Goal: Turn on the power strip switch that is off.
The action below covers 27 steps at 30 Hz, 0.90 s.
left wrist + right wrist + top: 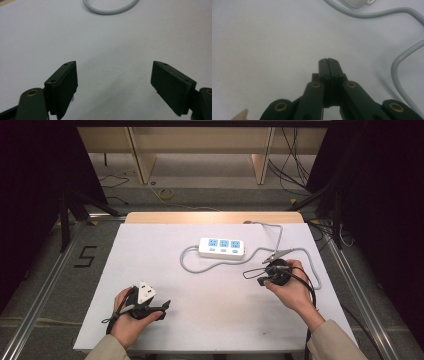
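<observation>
A white power strip (222,247) with three blue-faced sockets lies at the middle back of the white table top (200,320). Its grey cable (200,269) loops in front of it and runs off to the right. My left gripper (163,310) rests low at the front left, held in a hand. In the left gripper view it (114,65) stands open with only bare table between the jaws. My right gripper (255,276) sits right of centre, pointing left, just in front of the cable. In the right gripper view it (328,60) is shut on nothing.
A bend of the grey cable (398,67) curves close by the right gripper's right side, and a corner of the strip (357,2) shows at the top. A cable loop (110,10) lies ahead of the left gripper. Floor cables and shelf legs (142,165) stand beyond the table.
</observation>
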Each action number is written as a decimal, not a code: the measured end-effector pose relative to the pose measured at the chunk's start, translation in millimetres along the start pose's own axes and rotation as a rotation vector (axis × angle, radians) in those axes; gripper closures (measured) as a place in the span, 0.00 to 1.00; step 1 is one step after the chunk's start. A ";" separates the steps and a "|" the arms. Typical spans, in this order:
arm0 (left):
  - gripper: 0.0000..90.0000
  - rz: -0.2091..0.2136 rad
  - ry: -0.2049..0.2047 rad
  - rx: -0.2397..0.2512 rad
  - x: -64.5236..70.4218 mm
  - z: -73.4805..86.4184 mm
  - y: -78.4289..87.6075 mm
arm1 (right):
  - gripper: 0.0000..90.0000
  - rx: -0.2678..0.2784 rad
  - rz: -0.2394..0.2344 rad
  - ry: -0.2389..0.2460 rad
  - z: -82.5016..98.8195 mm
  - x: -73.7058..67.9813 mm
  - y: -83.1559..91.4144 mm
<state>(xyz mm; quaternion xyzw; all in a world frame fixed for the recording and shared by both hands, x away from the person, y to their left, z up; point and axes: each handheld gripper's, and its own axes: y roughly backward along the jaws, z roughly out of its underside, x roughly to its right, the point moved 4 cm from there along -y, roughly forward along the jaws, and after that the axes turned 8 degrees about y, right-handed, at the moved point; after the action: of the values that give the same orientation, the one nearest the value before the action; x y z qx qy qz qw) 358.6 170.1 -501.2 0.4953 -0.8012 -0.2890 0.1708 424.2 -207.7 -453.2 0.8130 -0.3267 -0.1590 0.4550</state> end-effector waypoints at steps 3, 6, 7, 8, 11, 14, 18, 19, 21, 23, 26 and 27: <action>0.24 0.001 -0.001 0.000 0.3 -0.1 0.0 | 1.00 -0.004 -0.002 0.005 -1.4 0.9 -0.6; 0.24 0.000 -0.002 0.000 0.1 -0.1 0.1 | 1.00 -0.010 -0.005 0.000 -4.8 1.9 -1.4; 0.24 0.001 -0.001 0.000 0.1 -0.1 0.1 | 1.00 -0.013 -0.007 0.000 -5.6 2.1 -1.6; 0.24 0.001 0.000 0.000 0.1 0.0 0.0 | 1.00 -0.014 -0.008 0.000 -6.4 2.4 -2.0; 0.24 0.003 0.000 -0.001 0.4 0.1 -0.2 | 1.00 -0.017 -0.010 0.000 -8.9 3.3 -2.6; 0.24 0.001 -0.001 0.000 0.3 -0.1 0.1 | 1.00 -0.021 -0.012 -0.002 -10.3 3.4 -2.9; 0.24 0.002 -0.002 0.000 0.4 -0.1 0.1 | 1.00 -0.027 -0.014 -0.001 -14.3 4.6 -2.6; 0.24 0.001 -0.002 0.001 0.6 -0.2 0.1 | 1.00 -0.028 -0.016 -0.003 -15.2 4.6 -2.5; 0.24 0.002 -0.002 0.001 0.7 -0.3 0.1 | 1.00 -0.028 -0.017 -0.003 -16.0 4.9 -2.6; 0.24 0.001 -0.002 0.001 0.7 -0.3 -0.1 | 1.00 -0.033 -0.017 -0.002 -17.3 5.7 -2.9; 0.24 0.002 -0.001 0.001 0.7 -0.3 -0.2 | 1.00 -0.035 -0.017 -0.005 -19.4 6.9 -3.3; 0.24 0.002 -0.001 0.001 0.7 -0.3 -0.2 | 1.00 -0.035 -0.016 -0.004 -20.1 7.3 -3.5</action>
<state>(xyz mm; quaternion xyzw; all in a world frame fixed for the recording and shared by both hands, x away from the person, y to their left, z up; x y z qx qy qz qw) 358.5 169.3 -501.2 0.4945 -0.8020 -0.2887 0.1703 442.1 -198.6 -445.1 0.8073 -0.3182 -0.1702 0.4670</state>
